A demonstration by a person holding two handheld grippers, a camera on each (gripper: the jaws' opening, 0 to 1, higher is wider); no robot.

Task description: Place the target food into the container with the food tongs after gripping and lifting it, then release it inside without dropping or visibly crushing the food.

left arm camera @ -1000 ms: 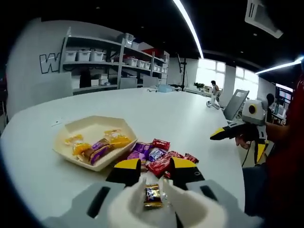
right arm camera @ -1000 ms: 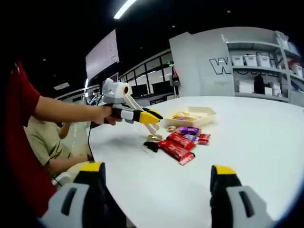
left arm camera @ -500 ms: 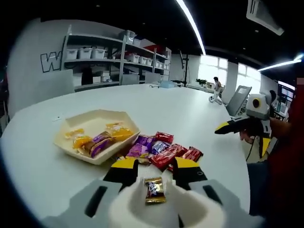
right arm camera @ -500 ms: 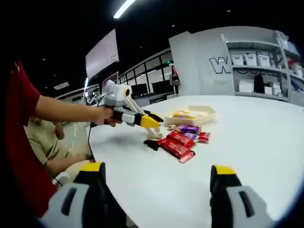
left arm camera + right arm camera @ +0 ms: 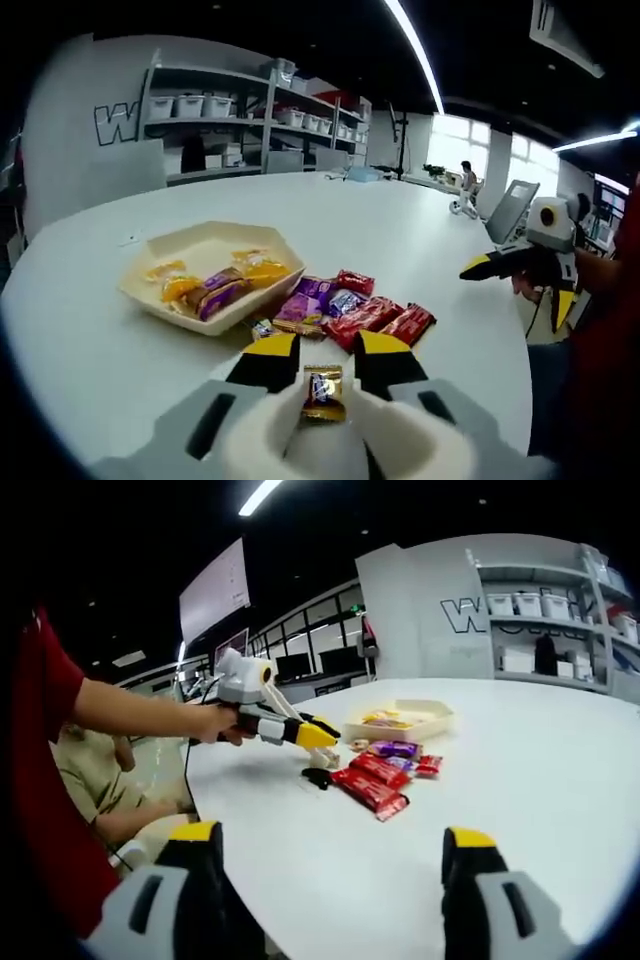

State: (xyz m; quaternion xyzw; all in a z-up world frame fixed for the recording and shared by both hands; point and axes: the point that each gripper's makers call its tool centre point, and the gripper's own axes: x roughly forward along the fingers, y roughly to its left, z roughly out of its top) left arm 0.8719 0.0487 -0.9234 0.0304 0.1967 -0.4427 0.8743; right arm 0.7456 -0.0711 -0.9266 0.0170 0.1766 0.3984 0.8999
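My left gripper (image 5: 325, 357) is shut on white food tongs (image 5: 375, 430), and their tips pinch a small gold-wrapped candy (image 5: 322, 392). Just past it lies a pile of red and purple wrapped candies (image 5: 345, 310) on the white table. Left of the pile stands a beige hexagonal tray (image 5: 150, 288) holding several orange and purple candies. In the right gripper view, the left gripper (image 5: 318, 738) sits low over the table beside the pile (image 5: 375, 780), near the tray (image 5: 435, 722). My right gripper (image 5: 332, 848) is open and empty, well back from the food.
The white table (image 5: 540, 780) is wide, with bare surface to the right of the pile. A person's hand (image 5: 215, 723) holds the left gripper, and another person sits behind it. The right gripper (image 5: 520, 262) hovers off the table's right edge. Shelves with bins (image 5: 230, 110) line the back wall.
The left gripper has dipped slightly and edged forward with the candy still in the tongs, so the pile and tray look closer. The right gripper has stayed put.
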